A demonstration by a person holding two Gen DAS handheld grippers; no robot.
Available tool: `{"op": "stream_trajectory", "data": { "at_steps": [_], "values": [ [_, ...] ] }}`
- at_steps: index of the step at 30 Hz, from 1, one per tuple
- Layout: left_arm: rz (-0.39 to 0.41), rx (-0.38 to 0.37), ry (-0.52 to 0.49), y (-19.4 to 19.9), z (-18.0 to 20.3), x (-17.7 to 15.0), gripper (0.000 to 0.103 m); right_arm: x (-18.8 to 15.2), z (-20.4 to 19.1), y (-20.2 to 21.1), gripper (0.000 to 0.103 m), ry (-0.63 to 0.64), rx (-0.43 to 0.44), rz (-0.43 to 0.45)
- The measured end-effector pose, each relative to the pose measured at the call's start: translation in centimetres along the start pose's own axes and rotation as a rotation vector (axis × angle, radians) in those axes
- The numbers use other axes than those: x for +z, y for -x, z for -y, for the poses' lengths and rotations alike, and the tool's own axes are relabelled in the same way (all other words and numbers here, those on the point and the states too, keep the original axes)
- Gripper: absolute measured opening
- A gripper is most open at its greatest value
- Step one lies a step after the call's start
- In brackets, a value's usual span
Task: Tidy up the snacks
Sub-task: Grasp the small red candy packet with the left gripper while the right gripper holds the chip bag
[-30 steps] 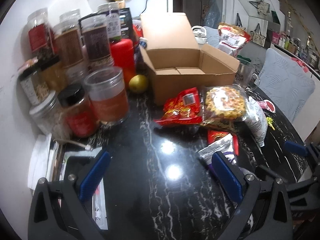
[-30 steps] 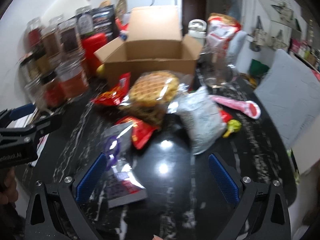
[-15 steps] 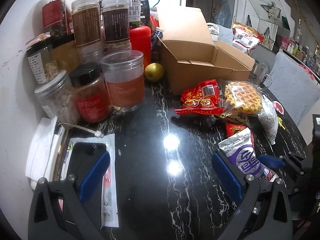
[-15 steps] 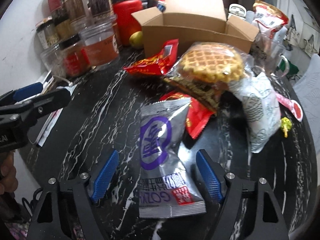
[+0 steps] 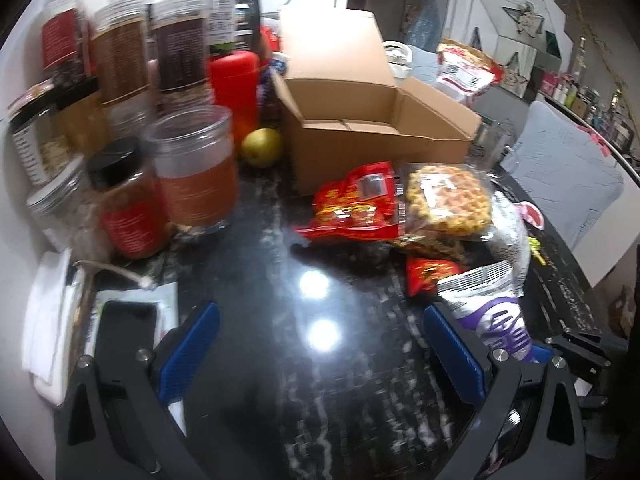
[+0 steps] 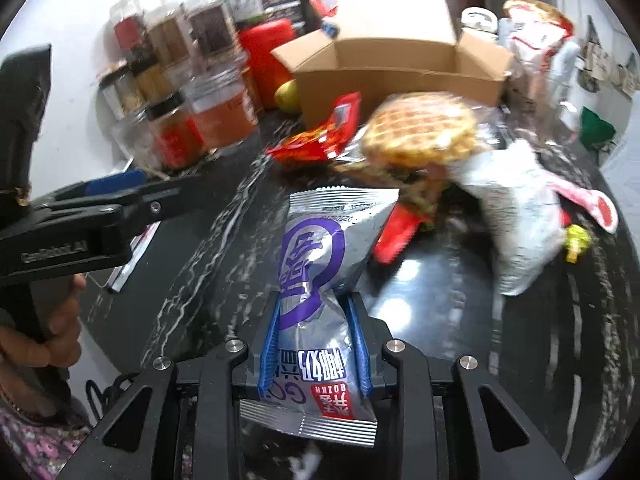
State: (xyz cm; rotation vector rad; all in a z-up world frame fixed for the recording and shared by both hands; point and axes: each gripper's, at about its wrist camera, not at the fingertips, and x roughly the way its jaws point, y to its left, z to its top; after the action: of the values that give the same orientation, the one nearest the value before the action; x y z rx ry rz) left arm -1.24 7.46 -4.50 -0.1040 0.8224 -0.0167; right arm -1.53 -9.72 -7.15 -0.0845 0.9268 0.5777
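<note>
Right hand-held gripper [image 6: 314, 344] clamped on silver-purple snack bag [image 6: 320, 280] — left hand-held gripper [image 5: 320, 354] wide apart, empty.

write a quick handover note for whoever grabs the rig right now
Right gripper: shut on the silver bag, pinched mid-pack.
Left gripper: open, holding nothing, over bare table.
Box: open at the back of the table; what shows of its inside holds no snacks.
In front of the box, in a pile: red pack, waffle pack, white bag, small red pack.
Done: silver bag gripped.
Left: probably put it in the box, then the rest of the pile.
</note>
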Motion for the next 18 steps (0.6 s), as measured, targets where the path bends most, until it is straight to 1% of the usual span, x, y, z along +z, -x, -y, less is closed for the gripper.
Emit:
{"op": "stream_trajectory", "data": {
  "at_steps": [2, 7, 12, 14, 18],
  "values": [
    [-0.004, -0.02, -0.016, -0.4, 0.9, 0.3, 0.103, -0.3, 1.0, 1.1, 0.031, -0.027, -0.026, 0.017],
    [-0.031, -0.099, -0.067, -1.9, 4.0, 0.8, 0.103, -1.4, 4.3, 3.5, 0.031, -0.109, -0.091, 0.062],
    [-0.065, -0.169, -0.109, -3.6, 7.0, 1.1, 0.103, -2.4, 7.3, 4.6, 0.031, -0.178, -0.143, 0.068],
    [-0.076, -0.186, -0.131, -4.3, 7.9, 1.2, 0.103, -2.9, 8.4, 5.0, 0.031, -0.201, -0.161, 0.069],
    [-0.11, -0.189, -0.182, -6.3, 9.5, 1.2, 0.103, -3.4, 9.5, 5.3, 0.031, -0.232, -0.179, 0.073]
  ]
}}
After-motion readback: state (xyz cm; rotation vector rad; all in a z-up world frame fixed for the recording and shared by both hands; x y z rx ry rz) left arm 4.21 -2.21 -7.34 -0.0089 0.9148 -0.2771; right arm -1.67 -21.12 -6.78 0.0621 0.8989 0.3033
